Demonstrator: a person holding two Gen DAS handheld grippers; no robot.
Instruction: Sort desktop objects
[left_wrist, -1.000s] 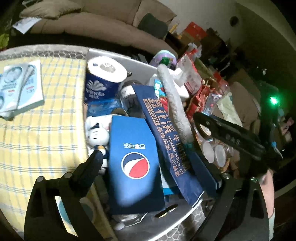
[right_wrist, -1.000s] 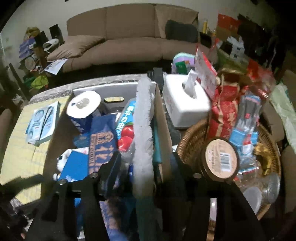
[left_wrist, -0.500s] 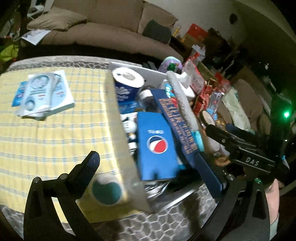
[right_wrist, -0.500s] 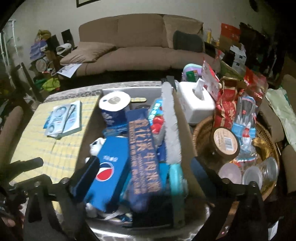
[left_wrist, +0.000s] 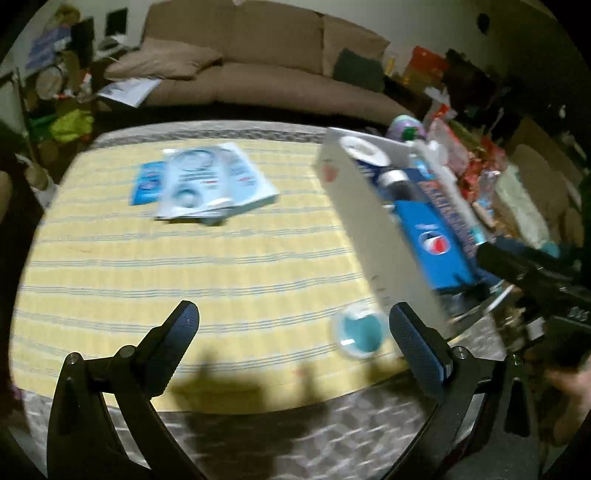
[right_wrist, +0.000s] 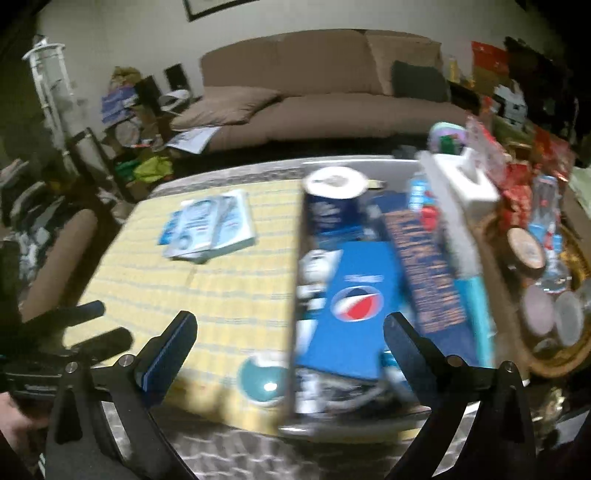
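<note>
A white bin (left_wrist: 369, 221) on the right of the table is packed with a blue Pepsi box (right_wrist: 354, 302), a dark blue noodle pack (right_wrist: 424, 266), a toilet roll (right_wrist: 334, 184) and a white brush (right_wrist: 454, 214). A stack of pale blue packets (left_wrist: 207, 184) lies on the yellow striped cloth (left_wrist: 184, 266). A teal round object (left_wrist: 360, 332) sits at the bin's near left corner. My left gripper (left_wrist: 293, 325) hangs open over the cloth, left of the bin, holding nothing. My right gripper (right_wrist: 290, 336) is open and empty above the bin's near left edge.
A wicker basket (right_wrist: 554, 362) of jars and snack packs stands right of the bin, with a white tissue box (right_wrist: 465, 181) behind it. A brown sofa (right_wrist: 332, 96) and floor clutter lie beyond the table. The grey patterned table edge (left_wrist: 332, 435) runs just below my fingers.
Both grippers have pulled back from the bin and swung left, so more yellow cloth shows. The right jaws, earlier narrower around the bin's contents, now stand wide and empty.
</note>
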